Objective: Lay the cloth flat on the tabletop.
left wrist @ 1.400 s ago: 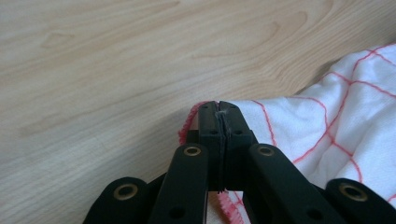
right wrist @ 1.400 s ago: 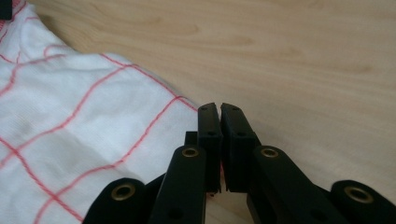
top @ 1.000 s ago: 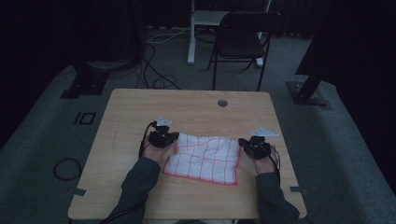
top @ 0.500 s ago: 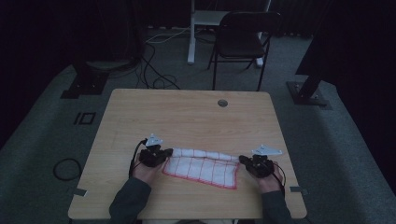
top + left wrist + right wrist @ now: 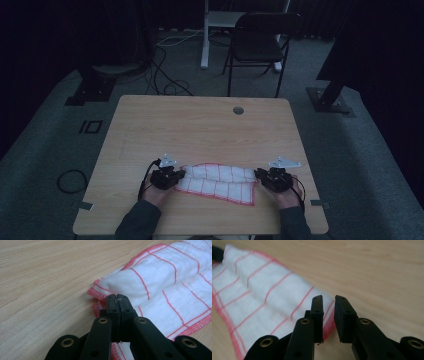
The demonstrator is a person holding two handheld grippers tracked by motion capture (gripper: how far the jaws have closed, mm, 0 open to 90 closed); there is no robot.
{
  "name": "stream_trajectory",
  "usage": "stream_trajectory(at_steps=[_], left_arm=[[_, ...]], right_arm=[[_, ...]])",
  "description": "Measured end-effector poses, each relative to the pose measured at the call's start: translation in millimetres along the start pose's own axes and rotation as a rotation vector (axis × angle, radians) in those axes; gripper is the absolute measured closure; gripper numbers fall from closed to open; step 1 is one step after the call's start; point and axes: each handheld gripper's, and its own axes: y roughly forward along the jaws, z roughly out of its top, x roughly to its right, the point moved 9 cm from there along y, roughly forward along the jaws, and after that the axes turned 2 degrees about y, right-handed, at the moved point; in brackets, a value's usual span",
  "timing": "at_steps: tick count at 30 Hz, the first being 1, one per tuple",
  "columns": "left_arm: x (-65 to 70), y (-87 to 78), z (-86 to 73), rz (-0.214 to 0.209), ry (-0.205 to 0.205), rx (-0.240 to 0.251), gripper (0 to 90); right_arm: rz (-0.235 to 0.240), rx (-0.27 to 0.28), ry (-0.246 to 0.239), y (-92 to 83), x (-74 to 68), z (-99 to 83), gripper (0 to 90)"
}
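Note:
A white cloth with a red grid and red hem lies folded in a long strip near the wooden table's front edge. My left gripper is at the cloth's left end. In the left gripper view its jaws are pressed together, pinching the cloth where the fold bulges up. My right gripper is at the right end. Its jaws have just been opening and stand apart, with the cloth's red hem lying loose between and behind them.
A round cable hole sits near the table's far edge. Beyond the table stand a dark folding chair and a white post. Cables and black stand bases lie on the grey floor.
Both hands drew back toward the table's front edge, carrying the cloth's far edge over so the cloth is now a narrower folded strip. The right jaws have parted.

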Motion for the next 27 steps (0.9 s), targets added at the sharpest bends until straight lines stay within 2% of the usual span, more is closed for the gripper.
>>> stream_trajectory(at_steps=[4,6,8,10,11,13,15,17,22,27], left_arm=[[0.1,-0.4,0.0,0.0,-0.003,0.003,89.2],[0.1,-0.6,-0.2,-0.001,-0.008,0.005,88.9],[0.0,-0.7,-0.1,-0.003,-0.011,0.007,88.8],[-0.2,-1.2,0.1,-0.004,-0.012,0.012,88.7],[-0.4,-1.6,-0.1,-0.005,-0.012,0.011,88.5],[-1.2,-2.3,-0.6,-0.002,-0.013,0.012,87.4],[-3.3,-3.6,-1.0,0.002,-0.021,0.018,84.4],[-6.6,-6.2,-1.8,0.007,-0.026,0.019,82.1],[-18.9,-15.7,-1.1,0.027,-0.063,0.037,78.8],[-25.7,-21.0,10.5,0.025,-0.11,0.08,69.9]], right_arm=[[-0.021,-0.015,0.029,13.4,6.4,7.5,68.6],[-0.009,-0.028,0.044,20.7,7.0,7.5,64.4],[-0.008,-0.055,0.048,28.5,8.1,4.5,59.5],[0.014,-0.091,0.067,35.8,8.0,0.1,56.5],[0.023,-0.105,0.076,38.3,7.9,-1.7,57.1],[0.052,-0.113,0.085,39.6,6.1,-2.8,66.6],[0.041,-0.107,0.062,37.7,5.4,-1.6,76.0],[0.039,-0.095,0.052,34.8,4.6,-0.2,81.1],[0.029,-0.052,0.034,28.6,4.2,5.2,83.1],[0.013,-0.04,0.017,26.7,3.2,9.5,83.8]])
